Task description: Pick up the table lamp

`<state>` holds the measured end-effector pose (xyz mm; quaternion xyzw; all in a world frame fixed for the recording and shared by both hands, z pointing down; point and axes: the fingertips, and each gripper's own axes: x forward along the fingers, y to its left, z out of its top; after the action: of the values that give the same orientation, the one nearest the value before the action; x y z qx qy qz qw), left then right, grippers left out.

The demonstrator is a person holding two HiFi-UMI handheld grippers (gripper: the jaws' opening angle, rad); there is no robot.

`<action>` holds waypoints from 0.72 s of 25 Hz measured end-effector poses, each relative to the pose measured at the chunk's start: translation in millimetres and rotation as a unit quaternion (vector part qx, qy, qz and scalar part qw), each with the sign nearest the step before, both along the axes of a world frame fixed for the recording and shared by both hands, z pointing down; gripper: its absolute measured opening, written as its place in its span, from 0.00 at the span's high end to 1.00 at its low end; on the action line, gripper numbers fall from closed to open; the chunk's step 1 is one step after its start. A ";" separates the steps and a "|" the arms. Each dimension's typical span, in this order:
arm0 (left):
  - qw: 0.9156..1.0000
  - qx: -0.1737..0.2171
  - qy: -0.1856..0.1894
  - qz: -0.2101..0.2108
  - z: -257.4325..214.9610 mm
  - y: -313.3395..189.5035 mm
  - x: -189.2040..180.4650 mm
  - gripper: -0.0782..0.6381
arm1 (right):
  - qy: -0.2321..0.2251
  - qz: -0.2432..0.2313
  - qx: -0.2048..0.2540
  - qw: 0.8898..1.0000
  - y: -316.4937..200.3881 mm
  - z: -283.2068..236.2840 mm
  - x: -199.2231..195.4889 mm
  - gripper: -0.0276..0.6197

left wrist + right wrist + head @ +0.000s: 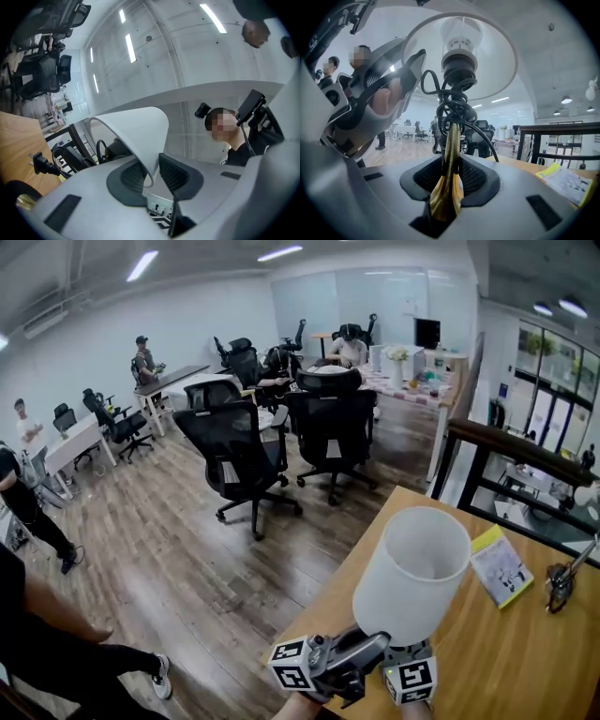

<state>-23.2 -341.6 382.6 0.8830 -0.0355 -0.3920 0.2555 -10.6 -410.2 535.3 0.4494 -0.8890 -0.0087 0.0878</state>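
**Holding the table lamp with both grippers**

Looking down from the head view, we see the table lamp over the near corner of the wooden worktop. The open top of its white shade is turned up toward us. The foot of the lamp is hidden under the shade and the grippers, so we cannot tell whether it touches the worktop.

The left gripper is clenched on the thin wall of the shade at its lower rim, with one of its fingers inside the shade and the other outside. The right gripper grasps the brass stem low down, where the stem becomes wider, and its fingers press on both sides of it. A black cable is wound in loops around the stem, below the socket. Above it the bulb sits inside the shade.

A yellow booklet lies on the worktop to the right of the lamp, apart from it. Black office chairs stand on the wooden floor behind.
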 end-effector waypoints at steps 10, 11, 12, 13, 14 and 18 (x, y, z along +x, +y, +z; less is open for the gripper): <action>1.000 0.012 -0.001 0.026 -37.3 0.1 20.0 0.77 | -0.009 0.028 0.004 1.000 3.6 -36.8 23.3 0.78; 1.000 0.013 0.000 0.028 -41.2 0.4 21.1 0.78 | -0.009 0.030 0.006 1.000 4.4 -40.9 24.9 0.78; 0.999 0.015 0.001 0.031 -45.0 0.9 22.3 0.78 | -0.009 0.032 0.008 0.999 5.1 -44.6 26.8 0.78; 0.999 0.017 0.001 0.035 -48.5 1.3 23.8 0.78 | -0.008 0.034 0.010 0.999 5.2 -47.8 28.8 0.78; 0.999 0.020 0.001 0.038 -51.7 1.6 25.4 0.78 | -0.008 0.037 0.012 0.999 5.0 -50.6 30.9 0.78; 0.998 0.030 0.001 0.048 -62.4 2.3 31.2 0.78 | -0.007 0.046 0.018 0.999 2.6 -61.7 37.4 0.78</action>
<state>8.0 -339.3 320.2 0.8909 0.0189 -0.3807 0.2470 26.8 -407.6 473.6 0.4909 -0.8679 -0.0171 0.0736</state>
